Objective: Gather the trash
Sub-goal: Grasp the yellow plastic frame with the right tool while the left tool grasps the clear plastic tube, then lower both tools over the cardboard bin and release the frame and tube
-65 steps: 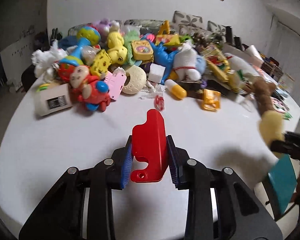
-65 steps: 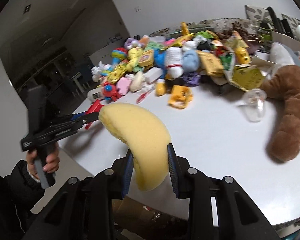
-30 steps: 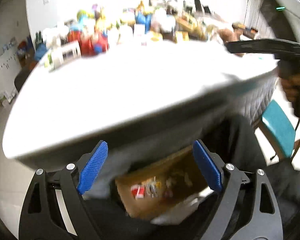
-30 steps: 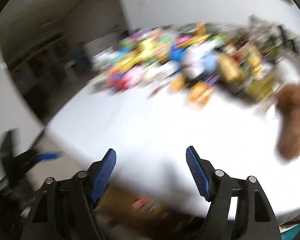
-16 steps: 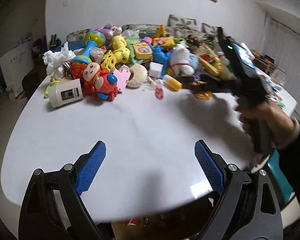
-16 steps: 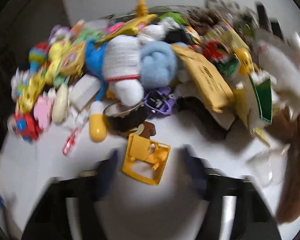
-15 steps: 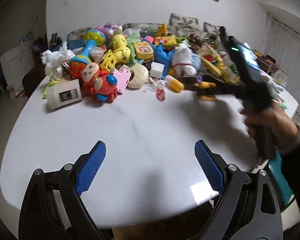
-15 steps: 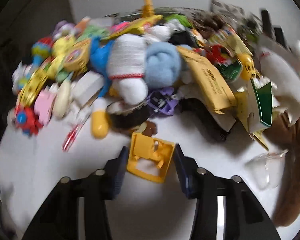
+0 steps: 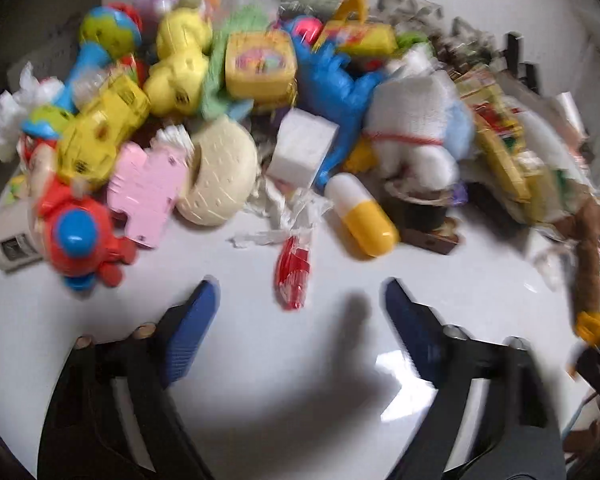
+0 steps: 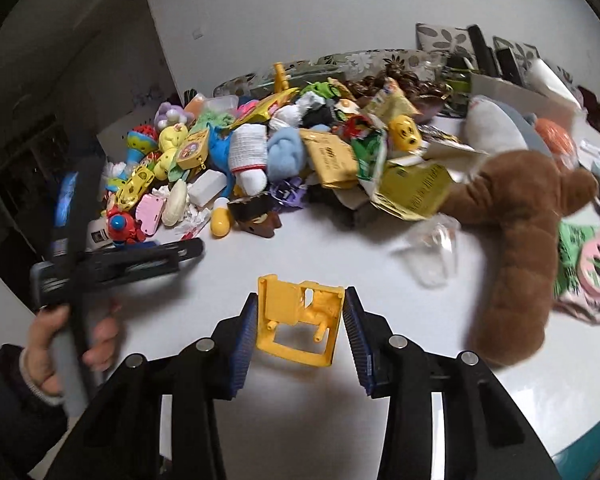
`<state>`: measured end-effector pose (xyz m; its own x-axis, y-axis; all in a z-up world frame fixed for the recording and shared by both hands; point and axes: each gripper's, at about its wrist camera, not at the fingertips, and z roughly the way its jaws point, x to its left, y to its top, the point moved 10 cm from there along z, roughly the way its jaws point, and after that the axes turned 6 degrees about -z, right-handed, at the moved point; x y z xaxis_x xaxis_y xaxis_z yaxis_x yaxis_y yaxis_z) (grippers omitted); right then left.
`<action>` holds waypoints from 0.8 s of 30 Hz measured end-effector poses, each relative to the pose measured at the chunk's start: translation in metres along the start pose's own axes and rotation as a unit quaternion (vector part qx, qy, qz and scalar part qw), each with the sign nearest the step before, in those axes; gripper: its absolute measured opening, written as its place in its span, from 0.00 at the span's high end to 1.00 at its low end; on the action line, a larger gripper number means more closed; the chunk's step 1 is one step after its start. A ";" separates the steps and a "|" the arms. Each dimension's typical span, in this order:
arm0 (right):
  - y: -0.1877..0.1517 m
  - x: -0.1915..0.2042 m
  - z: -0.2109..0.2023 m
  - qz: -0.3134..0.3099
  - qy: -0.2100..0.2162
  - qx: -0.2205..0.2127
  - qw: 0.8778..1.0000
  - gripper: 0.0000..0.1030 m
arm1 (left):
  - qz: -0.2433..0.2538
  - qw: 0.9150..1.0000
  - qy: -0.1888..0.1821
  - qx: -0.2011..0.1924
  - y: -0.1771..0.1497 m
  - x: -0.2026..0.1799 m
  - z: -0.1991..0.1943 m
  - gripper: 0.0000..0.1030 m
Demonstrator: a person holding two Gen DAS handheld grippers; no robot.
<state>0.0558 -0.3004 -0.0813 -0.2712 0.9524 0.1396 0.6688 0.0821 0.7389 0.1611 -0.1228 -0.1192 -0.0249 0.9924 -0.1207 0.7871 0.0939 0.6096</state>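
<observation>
Right gripper [image 10: 300, 320] clamped on yellow plastic frame [image 10: 298, 326], left gripper [image 9: 300, 312] spread apart near blurred red wrapper [image 9: 294, 270], toy pile [image 9: 260, 92] smeared.

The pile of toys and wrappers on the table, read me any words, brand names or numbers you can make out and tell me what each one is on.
None can be read for certain.
Tan packet: dark print, too small to read.
Yellow-green printed sheet: lines of text, tilted and too small.
White box with a black label: label blurred.
Yellow square toy: colourful picture, no letters legible.
Yellow toy car: dark marks, motion-blurred.
</observation>
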 end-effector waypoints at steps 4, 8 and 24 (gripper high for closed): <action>-0.008 -0.001 -0.001 0.009 0.015 0.003 1.000 0.59 | 0.046 0.999 0.002 -0.003 0.007 -0.009 0.003 0.85; -0.012 0.005 -0.005 0.009 0.023 -0.001 1.000 0.59 | 0.053 0.998 -0.020 -0.010 -0.012 -0.002 -0.020 0.85; -0.056 0.125 -0.065 -0.086 0.141 0.016 0.986 0.59 | 0.085 0.990 -0.080 -0.074 -0.119 0.031 -0.202 0.85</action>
<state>-0.0601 -0.2054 -0.0620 -0.5614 0.8043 0.1946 0.6161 0.2492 0.7472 -0.0584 -0.0866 -0.0373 0.2075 0.9705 -0.1225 0.6728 -0.0506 0.7380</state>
